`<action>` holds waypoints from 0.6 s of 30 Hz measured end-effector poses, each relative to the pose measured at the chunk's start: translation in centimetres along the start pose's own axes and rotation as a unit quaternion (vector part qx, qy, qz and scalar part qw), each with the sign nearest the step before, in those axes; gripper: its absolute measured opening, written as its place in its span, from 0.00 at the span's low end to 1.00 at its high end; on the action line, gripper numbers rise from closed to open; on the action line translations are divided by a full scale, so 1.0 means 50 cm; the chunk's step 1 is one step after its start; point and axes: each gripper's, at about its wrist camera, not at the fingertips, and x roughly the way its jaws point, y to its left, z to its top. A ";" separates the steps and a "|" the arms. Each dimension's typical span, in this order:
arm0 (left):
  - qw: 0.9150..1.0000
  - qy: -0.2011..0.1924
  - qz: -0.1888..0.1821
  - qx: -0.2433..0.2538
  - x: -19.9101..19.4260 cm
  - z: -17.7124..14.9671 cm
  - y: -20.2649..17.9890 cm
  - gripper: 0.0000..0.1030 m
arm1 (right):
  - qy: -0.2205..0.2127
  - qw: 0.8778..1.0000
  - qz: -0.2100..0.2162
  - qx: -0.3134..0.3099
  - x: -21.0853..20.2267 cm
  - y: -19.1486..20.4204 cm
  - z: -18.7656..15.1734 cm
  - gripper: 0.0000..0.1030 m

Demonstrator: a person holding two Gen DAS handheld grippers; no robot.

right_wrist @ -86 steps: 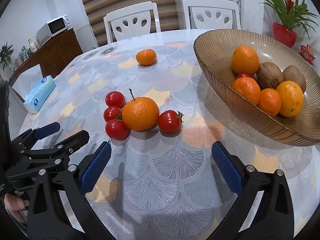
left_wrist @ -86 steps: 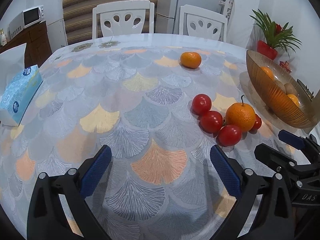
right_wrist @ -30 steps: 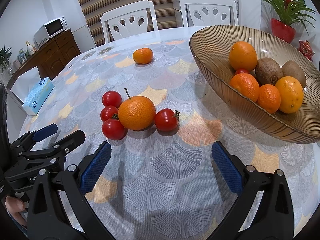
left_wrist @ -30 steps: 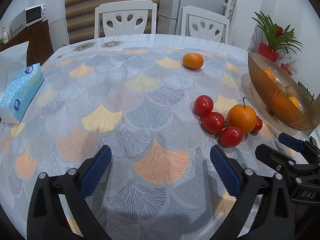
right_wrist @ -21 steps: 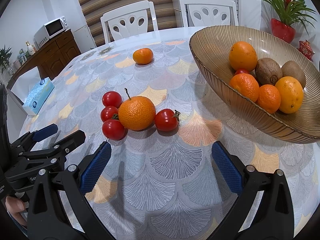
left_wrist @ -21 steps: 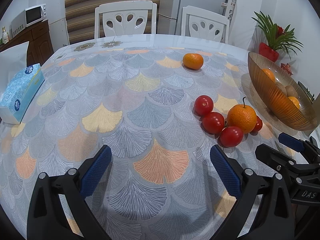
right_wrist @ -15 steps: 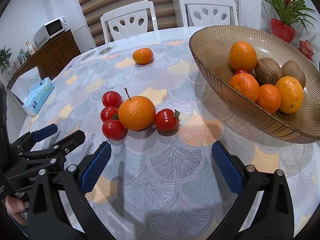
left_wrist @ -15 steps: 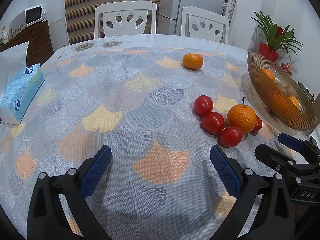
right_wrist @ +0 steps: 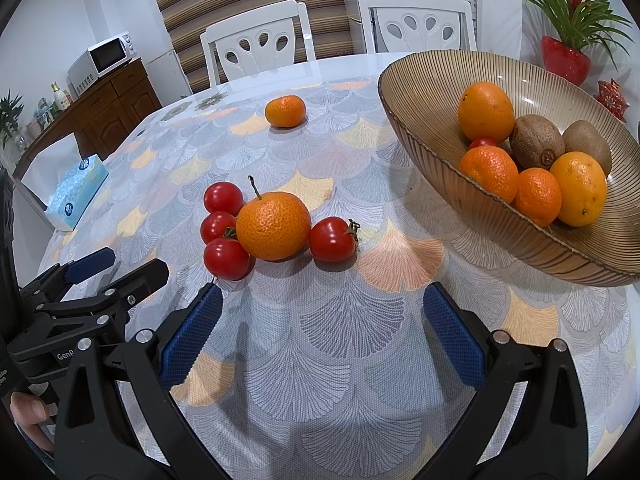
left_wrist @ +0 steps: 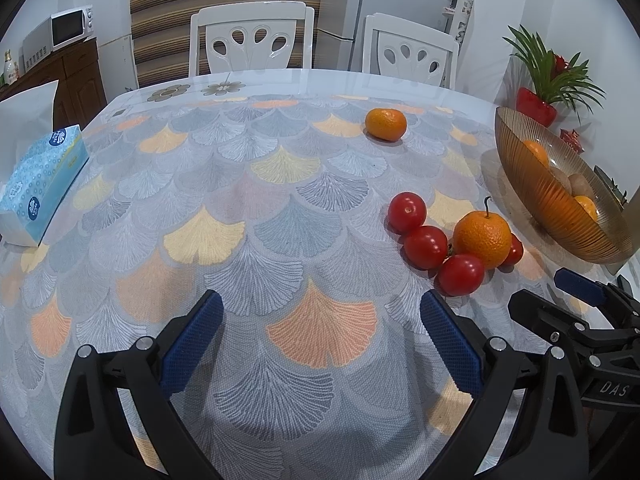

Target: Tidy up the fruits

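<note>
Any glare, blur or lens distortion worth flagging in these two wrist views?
Left wrist view: sharp, fisheye bends the table, glare on its far glossy edge. Right wrist view: sharp, black vignette corners, bowl rim stretched; soft shadows under the stemmed orange.

In the left wrist view the big orange [left_wrist: 483,237] hides most of one tomato [left_wrist: 516,250] at its 3 o'clock. The bowl [right_wrist: 424,92] runs off the right wrist view's 3 o'clock edge, and a small tomato [right_wrist: 483,143] inside shows only its top. A thumb [right_wrist: 26,408] is cut off at 8 o'clock.
</note>
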 end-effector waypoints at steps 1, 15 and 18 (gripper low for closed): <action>1.000 0.000 0.000 0.000 0.000 0.000 0.000 0.95 | 0.000 1.000 0.000 0.000 0.000 0.000 0.000 0.97; 1.000 -0.001 0.000 0.000 0.000 -0.002 0.000 0.95 | 0.000 1.000 0.000 0.000 0.000 0.000 0.000 0.97; 1.000 0.000 0.000 0.001 0.000 -0.001 0.000 0.95 | 0.000 1.000 0.000 0.000 0.000 0.000 0.000 0.97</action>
